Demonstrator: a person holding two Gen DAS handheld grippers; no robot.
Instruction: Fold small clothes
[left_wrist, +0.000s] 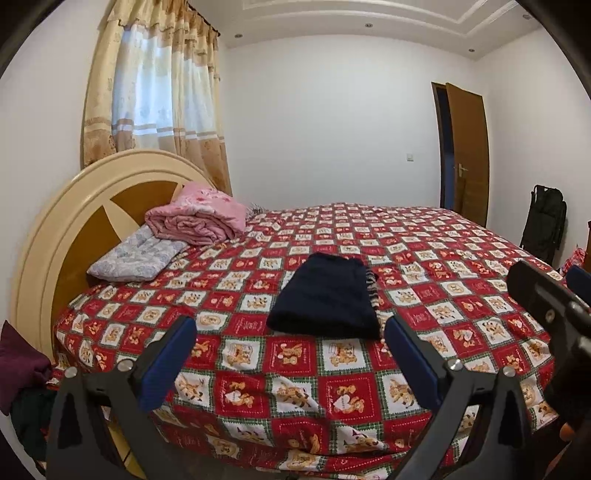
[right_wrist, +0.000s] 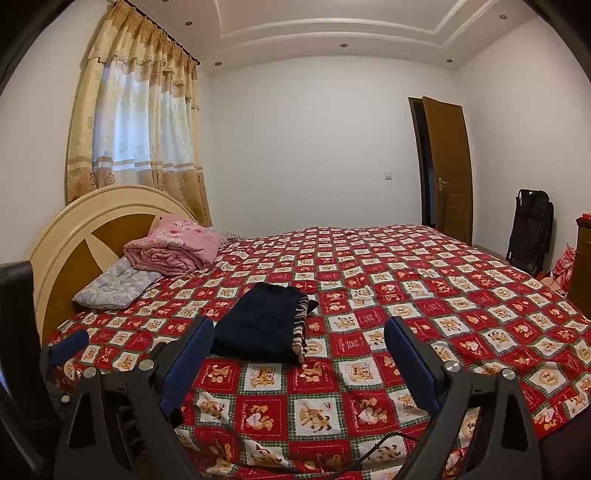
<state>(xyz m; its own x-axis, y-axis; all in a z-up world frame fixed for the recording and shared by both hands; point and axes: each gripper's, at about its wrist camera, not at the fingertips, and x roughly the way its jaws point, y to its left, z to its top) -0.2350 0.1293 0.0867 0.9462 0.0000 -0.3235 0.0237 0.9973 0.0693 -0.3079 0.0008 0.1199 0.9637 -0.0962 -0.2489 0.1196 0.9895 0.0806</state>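
Observation:
A folded dark navy garment lies flat on the red teddy-bear bedspread, with a striped cloth peeking out along its right edge. In the right wrist view the same navy garment and striped cloth sit left of centre. My left gripper hovers open just in front of the garment, nothing between its blue pads. My right gripper is also open and empty, short of the garment's near edge. Each gripper shows at the edge of the other's view.
A rolled pink blanket and a pale floral pillow lie by the cream headboard. A dark red cloth sits off the bed's left. A door and a black bag are at the far right.

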